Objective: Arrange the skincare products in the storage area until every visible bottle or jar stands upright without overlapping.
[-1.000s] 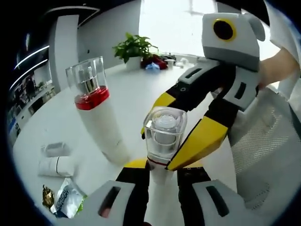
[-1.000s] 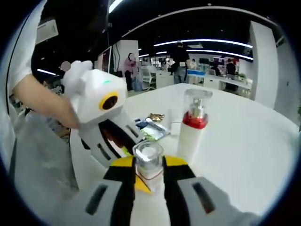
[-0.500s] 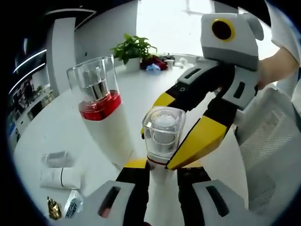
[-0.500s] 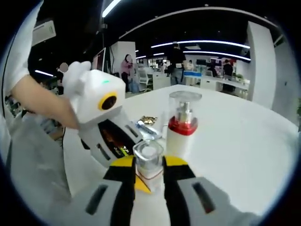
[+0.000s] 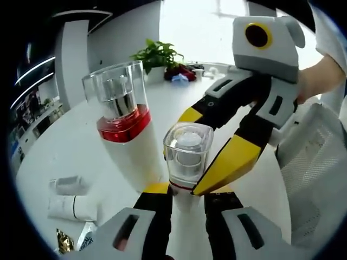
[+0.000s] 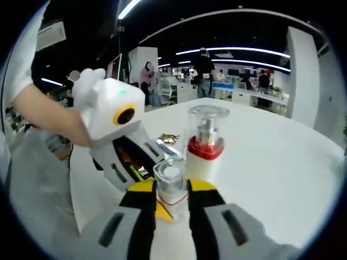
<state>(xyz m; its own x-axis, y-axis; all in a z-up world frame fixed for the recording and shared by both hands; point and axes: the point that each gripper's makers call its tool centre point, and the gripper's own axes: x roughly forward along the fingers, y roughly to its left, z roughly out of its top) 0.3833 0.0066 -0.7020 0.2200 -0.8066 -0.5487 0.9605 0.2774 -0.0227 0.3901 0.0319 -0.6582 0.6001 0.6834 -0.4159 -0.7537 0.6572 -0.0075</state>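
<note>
Left gripper view looked down its own left tongs [image 5: 181, 197], whose black and yellow jaws were closed against the white body of a small bottle [image 5: 187, 162] with a clear square cap. The right tongs [image 5: 209, 149] came in from the right, held by a hand [image 5: 320, 76], their yellow-tipped jaws also pressing on that bottle just under the cap. Just beside it, to the left, a taller white pump bottle [image 5: 127, 143] with a red collar and a clear round cap stood on the white surface [image 5: 65, 141], appearing tilted in this view. Two small white tubes [image 5: 68, 197] lay near the lower left edge beside shiny wrappers [image 5: 65, 241]. A potted plant [image 5: 157, 57] sat at the far side. In the right gripper view the right tongs [image 6: 172, 203] clamped the small bottle [image 6: 171, 181], the left tongs [image 6: 138, 170] met it from the left, and the pump bottle [image 6: 206, 146] stood close behind it.
</note>
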